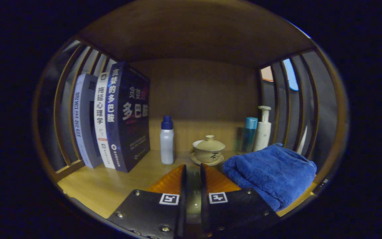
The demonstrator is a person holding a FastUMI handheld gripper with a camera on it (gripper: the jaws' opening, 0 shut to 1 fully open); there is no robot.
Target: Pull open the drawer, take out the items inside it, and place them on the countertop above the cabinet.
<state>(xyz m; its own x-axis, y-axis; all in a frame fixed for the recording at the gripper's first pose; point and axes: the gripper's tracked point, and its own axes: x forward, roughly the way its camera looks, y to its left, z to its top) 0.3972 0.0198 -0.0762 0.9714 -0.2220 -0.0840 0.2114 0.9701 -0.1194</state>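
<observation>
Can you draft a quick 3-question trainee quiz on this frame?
1. True or false: the fingers hold the blue towel.
2. What stands just ahead of the fingers? A) lidded teacup B) books C) pump bottle
3. Fill in: the white bottle with the blue cap stands between the books and the ____.

Key: 1 false, they sit nearly closed on nothing; 2 A; 3 teacup.
</observation>
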